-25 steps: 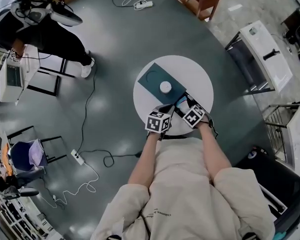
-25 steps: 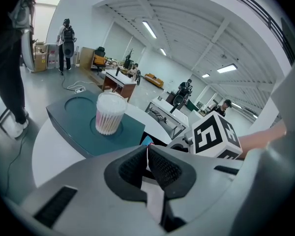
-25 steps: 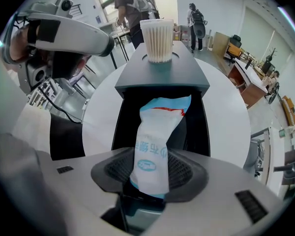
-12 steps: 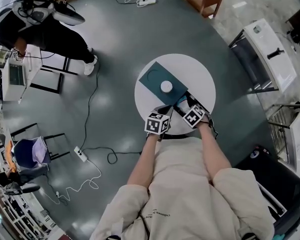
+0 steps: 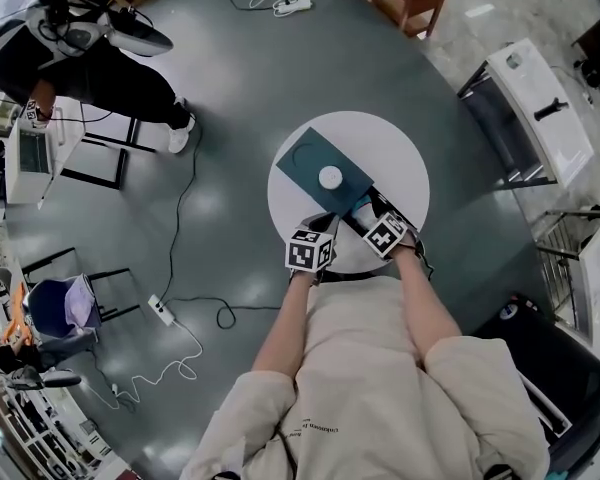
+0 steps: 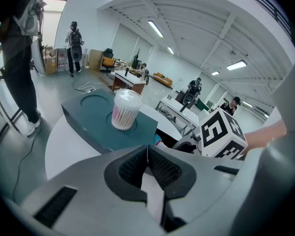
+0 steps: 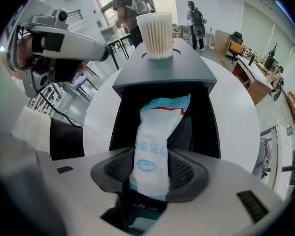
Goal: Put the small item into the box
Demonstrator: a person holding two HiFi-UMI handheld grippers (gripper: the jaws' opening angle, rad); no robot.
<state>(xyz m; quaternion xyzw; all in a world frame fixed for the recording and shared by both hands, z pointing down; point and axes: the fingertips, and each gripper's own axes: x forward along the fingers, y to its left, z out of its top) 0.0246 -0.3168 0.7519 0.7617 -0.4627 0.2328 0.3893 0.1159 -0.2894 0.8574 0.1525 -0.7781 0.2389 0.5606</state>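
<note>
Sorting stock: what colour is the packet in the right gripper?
The soft packet is white, light-blue ends, thin red line; right gripper view.

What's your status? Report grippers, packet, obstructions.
Left gripper shut, empty. Right gripper shut on packet, far end over open compartment of box. Cotton-swab cup on box top, clear of opening.

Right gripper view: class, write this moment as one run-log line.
right gripper: shut on packet | packet: at open compartment of box | left gripper: shut, empty
</note>
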